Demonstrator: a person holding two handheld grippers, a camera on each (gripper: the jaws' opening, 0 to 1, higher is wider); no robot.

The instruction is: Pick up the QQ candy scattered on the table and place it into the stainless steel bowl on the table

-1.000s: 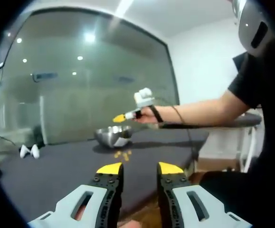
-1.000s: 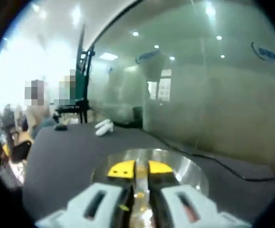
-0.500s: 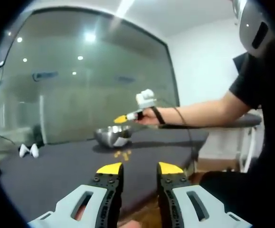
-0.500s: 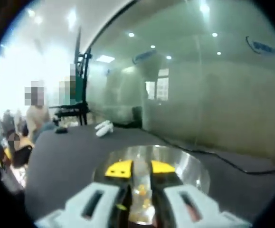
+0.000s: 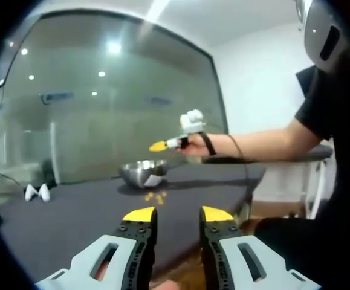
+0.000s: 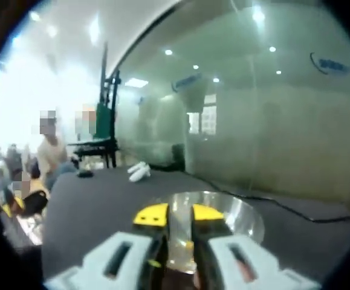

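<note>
A stainless steel bowl [image 5: 143, 173] stands on the dark table [image 5: 72, 217], with several yellow QQ candies [image 5: 155, 196] scattered just in front of it. My left gripper [image 5: 178, 215] hangs open near the table's front edge, nothing between its yellow-tipped jaws. My right gripper [image 5: 160, 146], held in a person's hand, hovers above the bowl and a little to its right. In the right gripper view the right gripper [image 6: 179, 215] stands slightly open over the bowl [image 6: 247, 219], with nothing held. I cannot make out the bowl's contents.
A pair of small white objects [image 5: 37, 193] lies at the far left of the table [image 6: 139, 171]. A glass wall runs behind the table. A cable [image 6: 295, 210] trails across the table past the bowl. People sit in the background beyond the table's far end.
The right gripper's jaws have parted, and it has lifted up and away from the bowl, to the right in the left gripper view. The left gripper has stayed still.
</note>
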